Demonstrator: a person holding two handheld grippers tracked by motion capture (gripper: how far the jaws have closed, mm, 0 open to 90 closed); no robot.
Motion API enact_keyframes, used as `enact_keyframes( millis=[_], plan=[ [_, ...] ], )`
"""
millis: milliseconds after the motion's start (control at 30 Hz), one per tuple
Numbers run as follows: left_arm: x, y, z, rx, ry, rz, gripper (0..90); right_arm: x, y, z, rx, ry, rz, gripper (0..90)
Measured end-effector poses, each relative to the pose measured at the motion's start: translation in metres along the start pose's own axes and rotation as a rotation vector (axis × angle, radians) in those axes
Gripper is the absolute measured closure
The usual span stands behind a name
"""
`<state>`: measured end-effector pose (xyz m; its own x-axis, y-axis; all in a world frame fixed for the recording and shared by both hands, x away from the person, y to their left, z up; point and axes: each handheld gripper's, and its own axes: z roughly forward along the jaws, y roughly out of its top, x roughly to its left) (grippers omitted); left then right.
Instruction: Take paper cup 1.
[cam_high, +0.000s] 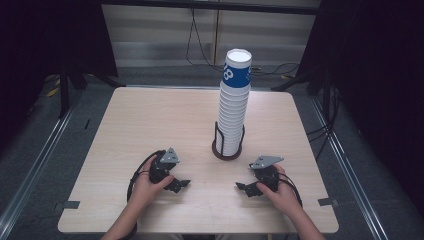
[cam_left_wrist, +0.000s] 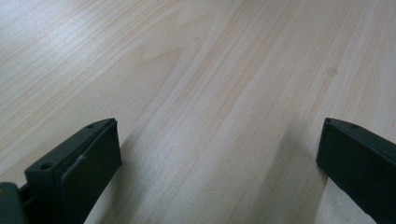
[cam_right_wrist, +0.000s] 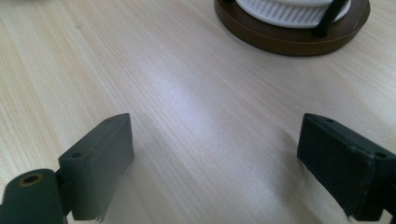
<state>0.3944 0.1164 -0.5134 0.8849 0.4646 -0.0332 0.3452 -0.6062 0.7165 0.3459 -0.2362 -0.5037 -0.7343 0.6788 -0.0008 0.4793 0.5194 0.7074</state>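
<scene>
On table (cam_high: 150, 120), holder (cam_high: 227, 152) containing tall cup stack (cam_high: 234, 105), upright

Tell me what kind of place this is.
Probably a recording studio or lab: a lone wooden table with a cup stack in a holder, dark curtains at both sides, cables on the floor.

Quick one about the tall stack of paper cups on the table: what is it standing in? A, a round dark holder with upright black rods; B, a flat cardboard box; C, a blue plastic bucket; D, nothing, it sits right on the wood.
A: the stack of paper cups rises from a round dark holder whose upright black rods hug its lowest cups, and the right gripper view shows the holder's brown base resting on the table.
</scene>
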Motion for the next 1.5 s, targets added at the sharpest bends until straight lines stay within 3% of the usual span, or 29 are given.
enact_keyframes(
  millis=[467, 500, 533, 567, 600, 633, 700, 767, 833, 900, 1067, 1167, 1233, 1333, 1433, 1500],
  plan=[
    [0.000, 0.000, -0.001, 0.000, -0.005, -0.004, 0.0, -0.001, -0.001, -0.002, 0.001, 0.009, 0.000, 12.4],
    [0.001, -0.001, -0.003, -0.009, -0.026, -0.016, 0.3, -0.003, 0.000, -0.004, 0.014, 0.016, -0.011, 13.4],
    [0.001, -0.001, -0.003, -0.009, -0.026, -0.016, 3.3, -0.003, 0.000, -0.004, 0.014, 0.016, -0.011, 13.4],
    [0.005, 0.000, -0.009, -0.030, -0.037, -0.065, 11.5, -0.006, 0.000, -0.008, 0.040, 0.037, -0.004, 13.4],
    [0.006, 0.000, -0.011, -0.047, -0.034, -0.085, 23.3, -0.007, 0.000, -0.010, 0.040, 0.037, 0.002, 13.4],
    [0.007, 0.000, -0.014, -0.061, -0.019, -0.095, 24.7, -0.008, 0.000, -0.012, 0.036, 0.030, 0.004, 13.4],
    [0.010, 0.001, -0.020, -0.064, -0.005, -0.089, 10.2, -0.009, 0.001, -0.016, 0.027, 0.026, 0.002, 13.5],
    [0.011, 0.002, -0.024, -0.094, -0.035, -0.119, 20.5, -0.009, 0.003, -0.020, 0.023, 0.023, 0.002, 13.5],
    [0.011, 0.002, -0.026, -0.096, -0.040, -0.119, 14.1, -0.010, 0.004, -0.022, 0.011, 0.025, 0.010, 13.5],
    [0.012, 0.003, -0.028, -0.095, -0.049, -0.112, 18.2, -0.010, 0.005, -0.024, -0.003, 0.032, 0.014, 13.5],
    [0.011, 0.005, -0.032, -0.092, -0.059, -0.109, 15.7, -0.009, 0.006, -0.026, -0.007, 0.041, 0.019, 13.5],
    [0.010, 0.009, -0.035, -0.087, -0.070, -0.110, 15.8, -0.007, 0.009, -0.028, 0.007, 0.048, -0.004, 13.5],
    [0.010, 0.011, -0.037, -0.086, -0.073, -0.111, 15.8, -0.007, 0.011, -0.029, -0.001, 0.076, 0.011, 13.5],
    [0.009, 0.013, -0.038, -0.077, -0.075, -0.124, 15.8, -0.008, 0.014, -0.032, -0.005, 0.079, 0.007, 13.5],
    [0.008, 0.016, -0.038, -0.065, -0.084, -0.117, 15.8, -0.008, 0.017, -0.034, -0.019, 0.094, 0.028, 13.5],
    [0.008, 0.020, -0.038, -0.064, -0.089, -0.106, 15.8, -0.007, 0.022, -0.037, -0.025, 0.090, 0.018, 13.5]
  ],
)
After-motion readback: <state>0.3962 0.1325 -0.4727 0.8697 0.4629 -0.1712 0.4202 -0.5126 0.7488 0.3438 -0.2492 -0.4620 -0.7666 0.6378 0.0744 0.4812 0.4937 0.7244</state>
